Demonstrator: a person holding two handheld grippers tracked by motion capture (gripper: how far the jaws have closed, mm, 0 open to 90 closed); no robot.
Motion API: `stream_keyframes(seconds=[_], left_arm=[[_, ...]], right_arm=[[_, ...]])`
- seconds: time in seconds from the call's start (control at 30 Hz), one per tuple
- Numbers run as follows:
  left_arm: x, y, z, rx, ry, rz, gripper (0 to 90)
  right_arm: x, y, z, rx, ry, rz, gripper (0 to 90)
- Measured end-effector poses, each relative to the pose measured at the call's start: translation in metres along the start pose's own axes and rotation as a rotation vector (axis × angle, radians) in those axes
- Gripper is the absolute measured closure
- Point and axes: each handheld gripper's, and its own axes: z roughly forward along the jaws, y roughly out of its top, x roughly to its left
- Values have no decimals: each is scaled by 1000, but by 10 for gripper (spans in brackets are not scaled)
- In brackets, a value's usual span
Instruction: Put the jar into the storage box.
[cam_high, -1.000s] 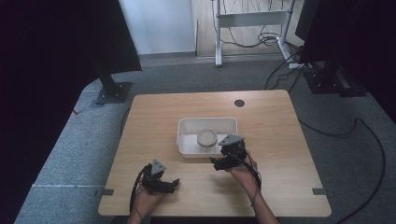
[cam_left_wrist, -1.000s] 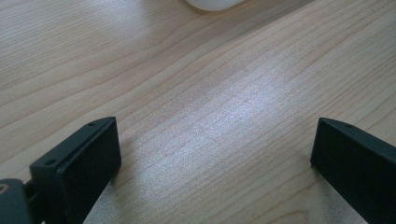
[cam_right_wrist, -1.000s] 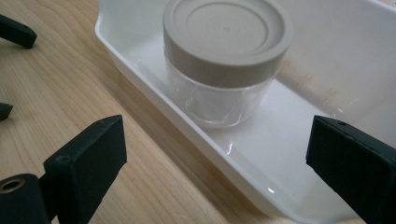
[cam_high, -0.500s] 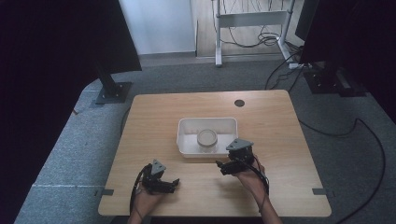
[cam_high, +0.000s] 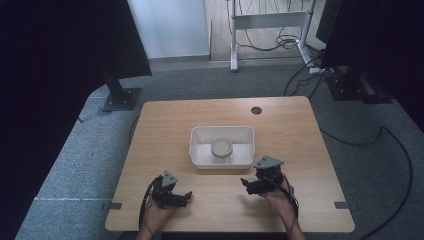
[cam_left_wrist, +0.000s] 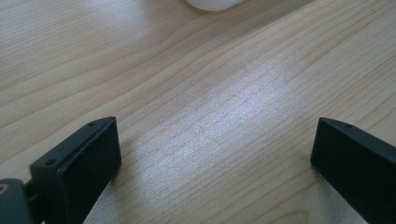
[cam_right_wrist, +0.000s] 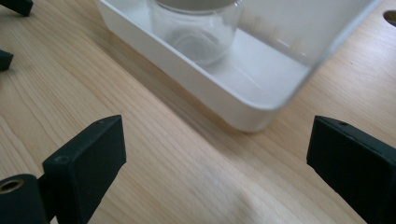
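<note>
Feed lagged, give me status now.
Left gripper open, empty, near table edge. Right gripper open, empty, short of tray. Jar upright in tray. Nothing between.

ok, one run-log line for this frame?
left tongs: open, empty, low over table | right tongs: open, empty, near tray | jar: upright in tray

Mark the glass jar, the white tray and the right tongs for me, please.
glass jar (cam_high: 221, 148): high view, on its grey lid.
white tray (cam_high: 200, 160): high view, on its near left rim.
right tongs (cam_high: 245, 184): high view, midway between the open tips, just off the tray's near right corner.
</note>
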Motion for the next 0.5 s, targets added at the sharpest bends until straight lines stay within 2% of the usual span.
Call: stream_keyframes(seconds=[0.5], left_arm=[[0,0,0,0,0,0,14]], right_arm=[[-15,-41,-20,-5,-58,50,41]])
